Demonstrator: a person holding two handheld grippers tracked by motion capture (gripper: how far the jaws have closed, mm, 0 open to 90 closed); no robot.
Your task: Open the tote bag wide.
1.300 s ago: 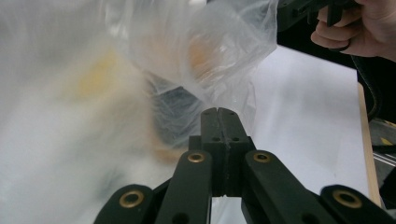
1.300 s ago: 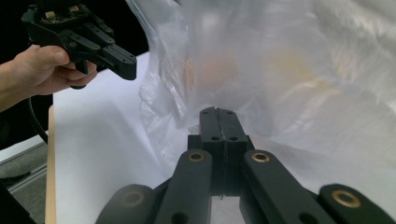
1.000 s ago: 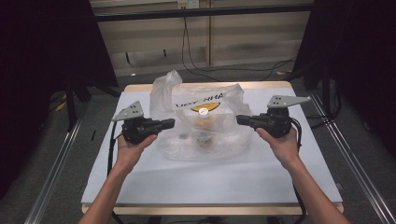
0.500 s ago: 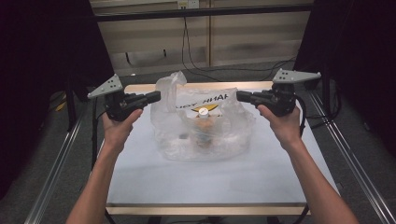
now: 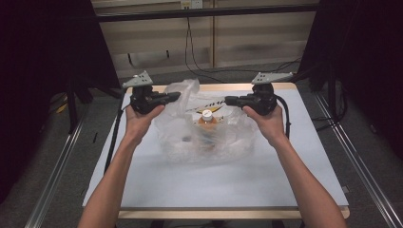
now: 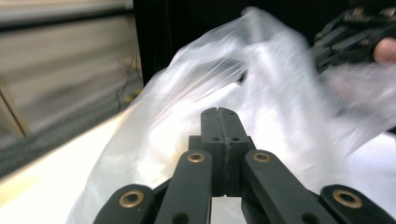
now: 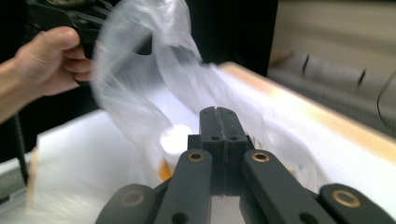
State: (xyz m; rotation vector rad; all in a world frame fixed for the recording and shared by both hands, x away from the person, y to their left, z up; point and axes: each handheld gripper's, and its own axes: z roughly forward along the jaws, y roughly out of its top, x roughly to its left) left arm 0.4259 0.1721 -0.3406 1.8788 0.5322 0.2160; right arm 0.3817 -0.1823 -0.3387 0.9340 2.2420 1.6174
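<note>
Your left gripper [image 5: 175, 96] and right gripper [image 5: 230, 100], jaws closed together, flank the clear plastic bag [image 5: 204, 128] at frame centre.

A: What are the grippers like?
B: Both the left gripper [image 5: 175, 96] and right gripper [image 5: 230, 100] are black, each topped by a grey three-cornered plate and trailing a black cable.
A: Close up?
B: Brass-ringed pivots and small screws. Forearms bare, no sleeves.
</note>
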